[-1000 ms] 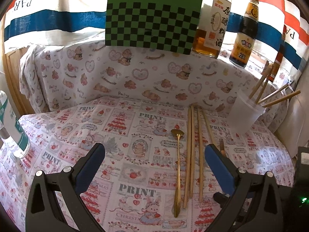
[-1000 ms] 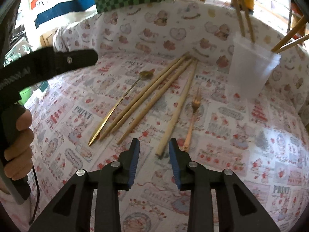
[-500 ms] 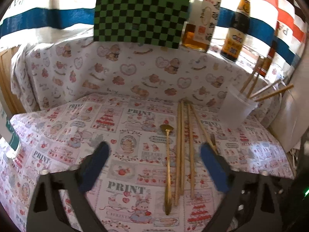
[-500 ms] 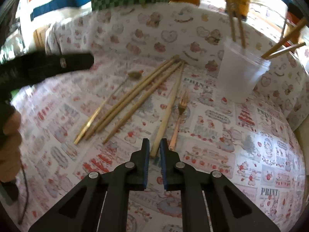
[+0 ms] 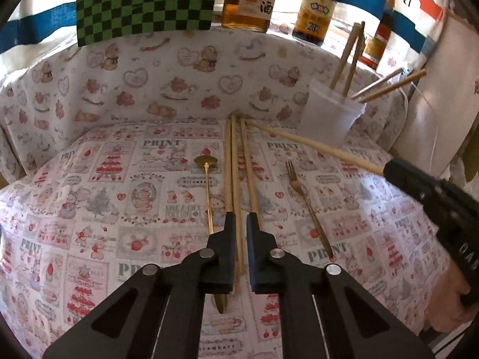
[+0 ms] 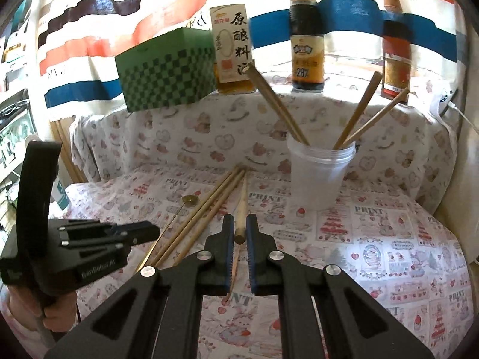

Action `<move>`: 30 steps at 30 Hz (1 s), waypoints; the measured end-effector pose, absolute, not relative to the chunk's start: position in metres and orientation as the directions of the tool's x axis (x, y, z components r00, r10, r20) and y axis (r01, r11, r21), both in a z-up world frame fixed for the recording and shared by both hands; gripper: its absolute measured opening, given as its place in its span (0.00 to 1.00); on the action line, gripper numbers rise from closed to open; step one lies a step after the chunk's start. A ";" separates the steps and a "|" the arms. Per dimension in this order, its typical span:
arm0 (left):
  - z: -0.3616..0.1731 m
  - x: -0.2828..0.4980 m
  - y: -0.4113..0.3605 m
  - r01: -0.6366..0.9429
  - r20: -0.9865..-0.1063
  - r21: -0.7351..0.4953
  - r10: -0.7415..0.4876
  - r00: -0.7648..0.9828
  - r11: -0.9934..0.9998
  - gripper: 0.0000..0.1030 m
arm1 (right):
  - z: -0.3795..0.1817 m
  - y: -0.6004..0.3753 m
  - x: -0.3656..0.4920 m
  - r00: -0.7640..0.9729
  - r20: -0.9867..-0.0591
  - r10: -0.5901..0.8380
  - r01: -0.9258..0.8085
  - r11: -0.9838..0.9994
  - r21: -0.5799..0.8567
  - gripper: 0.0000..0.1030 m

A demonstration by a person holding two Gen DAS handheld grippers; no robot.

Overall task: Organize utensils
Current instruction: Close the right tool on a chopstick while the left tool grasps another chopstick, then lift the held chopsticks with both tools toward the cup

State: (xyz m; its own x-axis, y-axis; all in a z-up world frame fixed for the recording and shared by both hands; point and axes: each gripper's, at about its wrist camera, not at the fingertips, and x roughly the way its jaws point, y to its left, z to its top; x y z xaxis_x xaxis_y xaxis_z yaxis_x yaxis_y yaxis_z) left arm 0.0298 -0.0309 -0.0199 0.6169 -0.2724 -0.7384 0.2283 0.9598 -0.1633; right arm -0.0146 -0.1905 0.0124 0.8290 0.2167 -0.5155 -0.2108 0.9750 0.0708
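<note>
On the printed cloth lie three wooden chopsticks side by side. My left gripper (image 5: pixel 241 217) is down on them, its jaws closing tight on the middle chopstick (image 5: pixel 236 179). A gold spoon (image 5: pixel 206 185) lies left of them and a gold fork (image 5: pixel 305 200) to their right. My right gripper (image 6: pixel 239 218) is shut on the near end of a fourth chopstick (image 6: pixel 242 206). That end is lifted, while its far tip rests by the others. A translucent cup (image 6: pixel 317 176) at the back right holds several chopsticks.
Three sauce bottles (image 6: pixel 307 45) and a green checkered box (image 6: pixel 167 71) stand on the ledge behind the cloth-draped back wall. A person's hand (image 5: pixel 449 296) grips the right gripper's handle at the right edge. The left gripper's body (image 6: pixel 89 251) fills the left foreground in the right wrist view.
The left jaws went from wide open to shut around the middle chopstick as the gripper dropped nearer the table. The right jaws closed on the fourth chopstick's near end and lifted it.
</note>
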 end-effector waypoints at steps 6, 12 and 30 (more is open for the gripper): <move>-0.029 0.036 -0.031 0.234 -0.770 -0.187 -0.290 0.569 0.954 0.00 | 0.021 -0.190 -0.025 0.853 -0.470 0.226 -0.227 0.972 0.055 0.09; -0.034 0.039 -0.031 0.241 -0.784 -0.211 -0.311 0.537 0.947 0.00 | 0.020 -0.189 -0.025 0.847 -0.482 0.225 -0.229 0.972 0.053 0.09; -0.050 0.047 -0.038 0.226 -0.838 -0.092 -0.198 0.509 0.970 0.11 | 0.017 -0.190 -0.021 0.833 -0.503 0.230 -0.230 0.971 0.062 0.09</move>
